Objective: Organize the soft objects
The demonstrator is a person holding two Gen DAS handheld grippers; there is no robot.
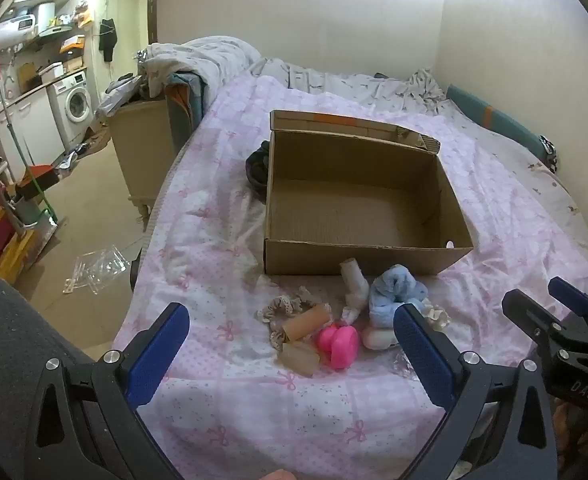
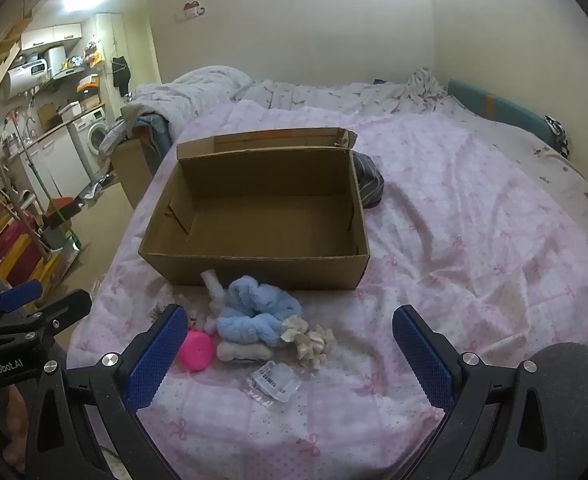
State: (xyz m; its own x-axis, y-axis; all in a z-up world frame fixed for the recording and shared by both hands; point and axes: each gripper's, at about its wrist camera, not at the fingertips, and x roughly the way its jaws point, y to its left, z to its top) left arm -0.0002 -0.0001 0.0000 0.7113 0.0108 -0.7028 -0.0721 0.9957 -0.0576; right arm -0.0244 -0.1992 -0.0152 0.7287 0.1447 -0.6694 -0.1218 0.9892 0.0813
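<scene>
An open, empty cardboard box [image 1: 358, 200] [image 2: 254, 208] stands on the pink bed sheet. In front of it lies a small pile: a fluffy blue scrunchie [image 1: 394, 294] [image 2: 254, 310], a white sock [image 1: 354, 284], a beige lace scrunchie [image 1: 284, 306], a tan roll [image 1: 308, 322], a pink round object [image 1: 338, 344] [image 2: 196, 350], a cream scrunchie [image 2: 308, 340] and a clear plastic packet [image 2: 274, 384]. My left gripper [image 1: 290, 352] is open above the sheet, just short of the pile. My right gripper [image 2: 290, 354] is open and empty, near the pile too.
A dark garment [image 1: 256, 168] [image 2: 368, 184] lies beside the box. A crumpled duvet [image 1: 198, 60] sits at the head of the bed. The bed edge drops to the floor on the left, with a cabinet [image 1: 142, 148] and kitchen clutter beyond.
</scene>
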